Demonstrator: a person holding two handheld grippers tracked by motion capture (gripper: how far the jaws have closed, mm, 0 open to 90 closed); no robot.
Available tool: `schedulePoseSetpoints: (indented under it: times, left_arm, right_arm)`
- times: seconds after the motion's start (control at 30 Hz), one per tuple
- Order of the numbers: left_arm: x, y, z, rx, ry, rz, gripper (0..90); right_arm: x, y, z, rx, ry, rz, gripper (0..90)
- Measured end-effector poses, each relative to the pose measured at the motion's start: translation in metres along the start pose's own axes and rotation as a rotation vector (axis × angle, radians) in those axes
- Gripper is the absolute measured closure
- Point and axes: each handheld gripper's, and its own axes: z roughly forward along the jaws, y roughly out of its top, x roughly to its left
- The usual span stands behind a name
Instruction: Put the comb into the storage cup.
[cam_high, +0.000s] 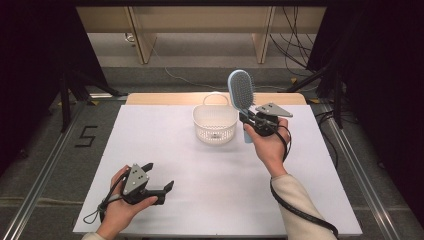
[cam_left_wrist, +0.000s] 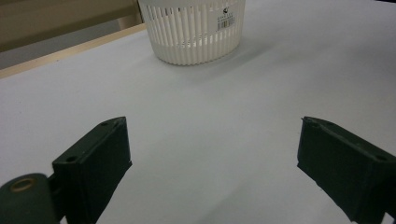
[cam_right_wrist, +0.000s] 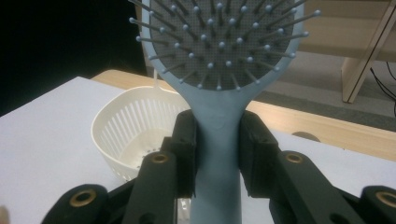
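Right gripper (cam_high: 248, 119) was clamped on the handle of a light blue paddle hairbrush (cam_high: 241, 93), held up off the white table (cam_high: 210, 200). In the high view the brush stood roughly upright, head above the gripper, handle end poking out below the jaws. It sat just right of the white slotted basket (cam_high: 215, 123), near its rim; contact between the two couldn't be judged from there.

In the right gripper view both jaws pressed flat against the hairbrush (cam_right_wrist: 218, 93) handle just under the head, bristle side toward the camera. The basket (cam_right_wrist: 130, 130) sat behind and to the left of the jaws, open top visible, nothing seen inside it.

Left gripper (cam_high: 159, 181) was held low at the near-left of the table, well apart from the basket, jaws spread wide with nothing between them. In the left gripper view bare white table (cam_left_wrist: 210, 140) lay between the jaws, and the basket (cam_left_wrist: 196, 32) stood farther off, slotted wall with a small barcode label facing the camera.

The basket stood on the far centre of the table, its thin handle loop up at the back.
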Motion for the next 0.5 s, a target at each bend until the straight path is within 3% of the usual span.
schedulePoseSetpoints:
  times: [0.5]
  left_arm:
    - [0.0000, 0.0001, 0.0002, -0.001, 0.000, 0.000, 8.9]
  right_arm:
    - [0.0022, 0.0042, 0.0066, -0.001, 0.003, 0.000, 70.5]
